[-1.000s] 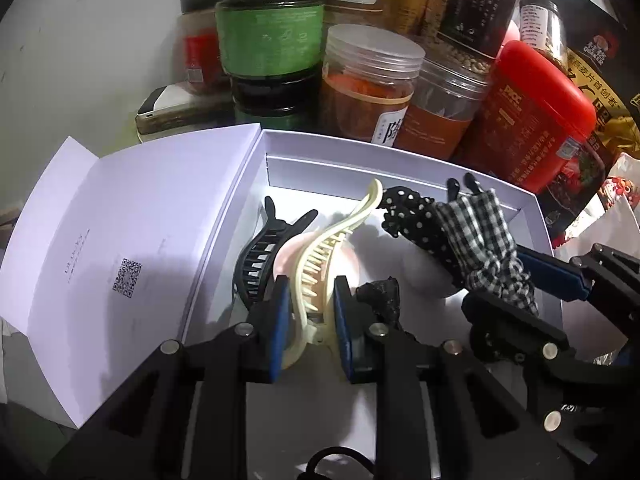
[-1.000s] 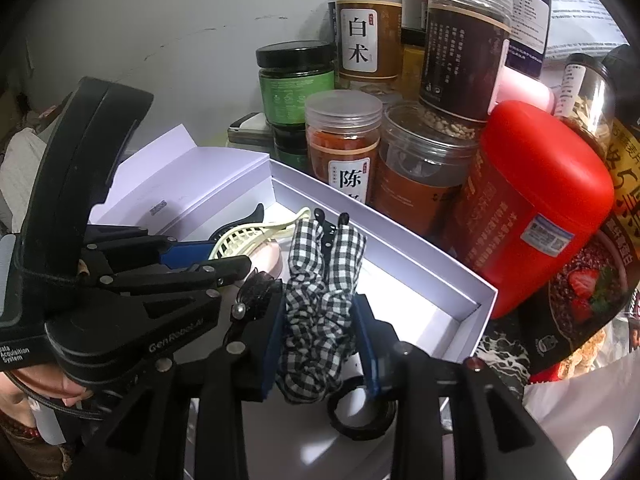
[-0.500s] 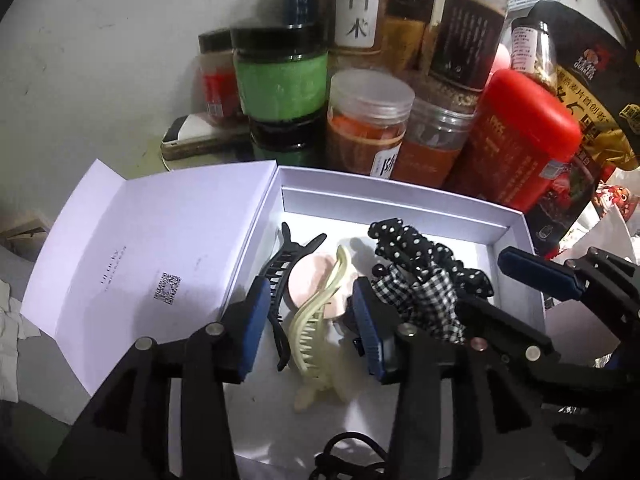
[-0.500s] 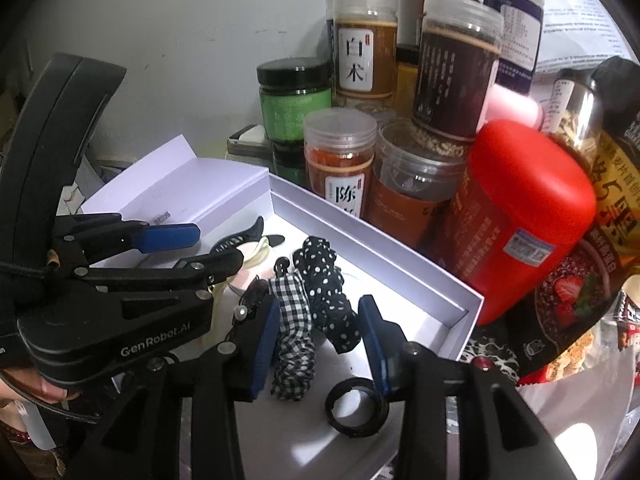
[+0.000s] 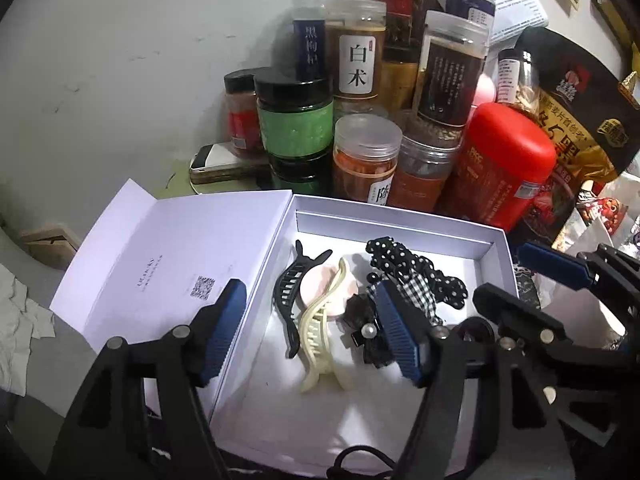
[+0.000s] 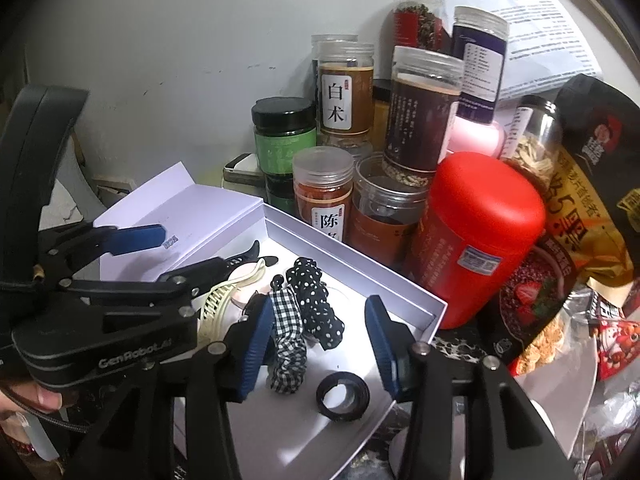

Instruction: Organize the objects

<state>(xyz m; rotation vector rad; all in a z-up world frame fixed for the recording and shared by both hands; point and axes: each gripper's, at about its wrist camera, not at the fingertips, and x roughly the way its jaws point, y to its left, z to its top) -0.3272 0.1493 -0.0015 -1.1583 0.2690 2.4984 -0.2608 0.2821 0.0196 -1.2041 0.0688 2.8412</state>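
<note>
Behind the box you have a red canister (image 5: 505, 168), green jar (image 5: 295, 120), clear herb jars (image 6: 346, 88), and a snack bag (image 6: 592, 184) crowded against the wall (image 5: 140, 60).

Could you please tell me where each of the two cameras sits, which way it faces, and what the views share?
Left wrist: on the left gripper, looking down into the white box; its opening jaws hold nothing, and the right gripper shows at right.
Right wrist: on the right gripper, facing the same box from the right; its jaws are opening, empty; the left gripper and fingers show at left.
Shared: box, cream hair claw, gingham scrunchie, red canister.
</note>
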